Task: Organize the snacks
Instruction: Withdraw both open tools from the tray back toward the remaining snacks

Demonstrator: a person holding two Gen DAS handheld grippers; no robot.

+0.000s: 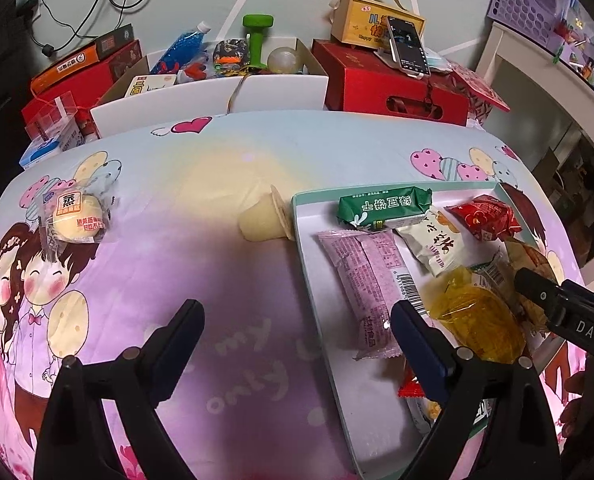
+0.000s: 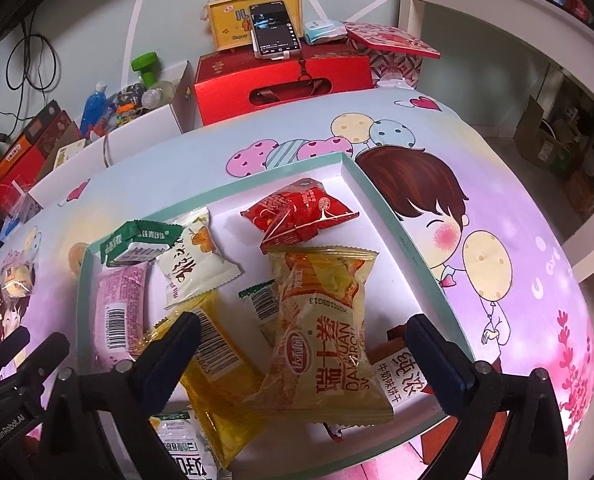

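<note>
Most of the snacks sit in the shallow tray with the green rim, on the cartoon-print surface. Right below my right gripper lies the orange-and-yellow snack bag, on top of the pile. My right fingers are spread wide, one on each side of the bag, and they do not press it. I think I have just let it go there.

Beside it in the tray lie a clear yellow packet, a red packet, a white packet, a green packet and a long pink packet. More packs peek out near the tray's close edge, but I can't read them well.

My left gripper hangs over the bare cloth just left of the tray. Its fingers are spread too, and nothing is between them.

Two snacks are still outside. A little yellow jelly cup lies on its side, touching the tray's outer wall. A round bun in a clear wrapper sits well apart, far to the left.

So the job looks mostly done. I think those two need to go into the tray. The jelly cup is the closer one to my left gripper.
</note>
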